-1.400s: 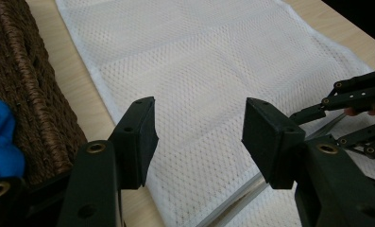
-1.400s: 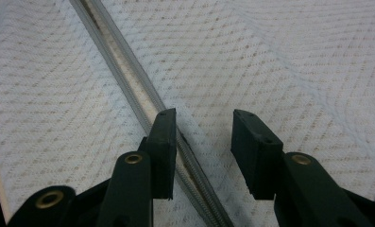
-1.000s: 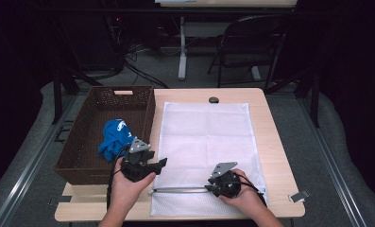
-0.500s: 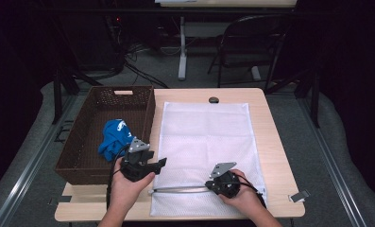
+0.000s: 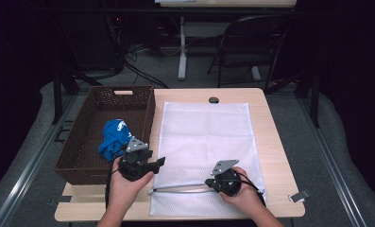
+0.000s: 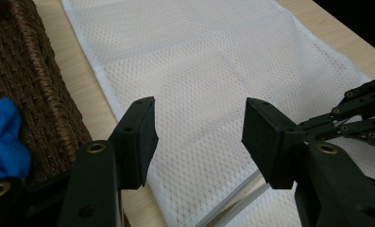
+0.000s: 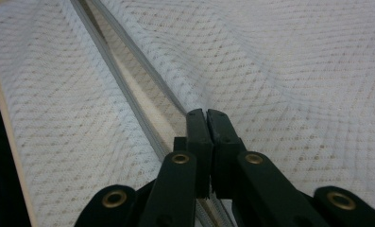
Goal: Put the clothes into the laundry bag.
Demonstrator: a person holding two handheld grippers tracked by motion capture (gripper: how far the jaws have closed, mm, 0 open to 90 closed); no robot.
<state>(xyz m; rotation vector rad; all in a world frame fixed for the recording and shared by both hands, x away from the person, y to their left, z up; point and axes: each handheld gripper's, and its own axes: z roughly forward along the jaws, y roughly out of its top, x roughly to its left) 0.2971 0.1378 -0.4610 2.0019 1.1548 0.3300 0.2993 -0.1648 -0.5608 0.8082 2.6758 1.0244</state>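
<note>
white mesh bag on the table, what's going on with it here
A person works at a wooden table with a gripper in each hand. The right gripper has just closed its jaws at the edge of the open zipper of the white mesh laundry bag, apparently pinching it. The left gripper hovers open over the bag's near left corner. A blue cloth lies in the brown woven basket beside the bag.

White mesh cloth bag (image 5: 206, 142), woven wicker basket (image 5: 88, 142), matt wooden table (image 5: 270, 142)
</note>
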